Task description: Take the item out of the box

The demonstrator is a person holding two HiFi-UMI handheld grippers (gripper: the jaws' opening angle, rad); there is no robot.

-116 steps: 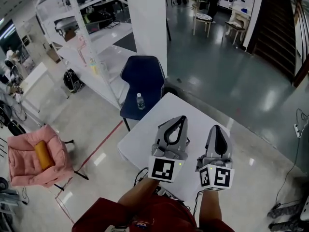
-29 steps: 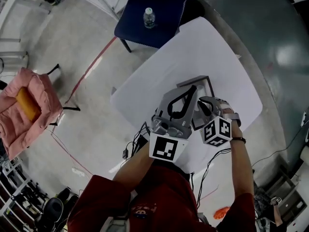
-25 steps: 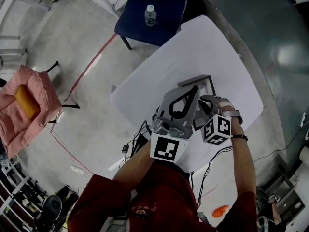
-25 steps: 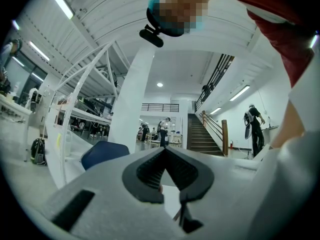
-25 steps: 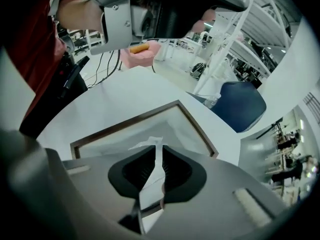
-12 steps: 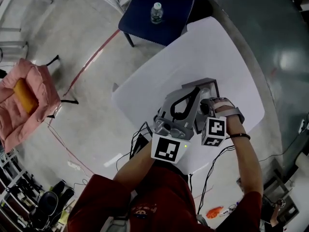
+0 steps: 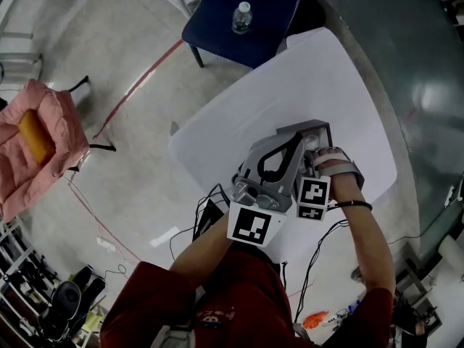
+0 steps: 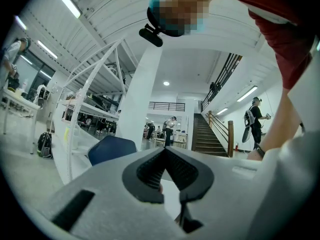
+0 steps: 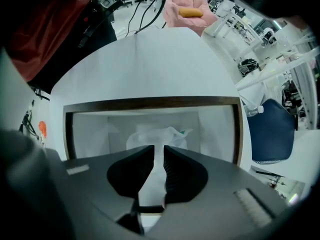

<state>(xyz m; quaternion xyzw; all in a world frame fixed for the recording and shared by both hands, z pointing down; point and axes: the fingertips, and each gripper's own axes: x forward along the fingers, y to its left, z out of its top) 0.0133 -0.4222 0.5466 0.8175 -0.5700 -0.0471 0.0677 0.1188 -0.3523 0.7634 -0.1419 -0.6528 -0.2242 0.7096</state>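
A shallow box with a dark rim and white inside lies on the white table. In it rests a crumpled white plastic-wrapped item. My right gripper points down into the box, just over the item, its jaws a narrow gap apart with nothing clearly clamped. In the head view its marker cube hangs over the box and hides the item. My left gripper is held level beside it, over the box's near edge, jaws shut and empty.
A blue chair with a water bottle on its seat stands past the table's far corner. A pink chair holding an orange cushion is off to the left. Cables trail on the floor by the table's near edge.
My right gripper has tipped downward and moved forward over the box. The left gripper has barely shifted. My head has come closer over the table.
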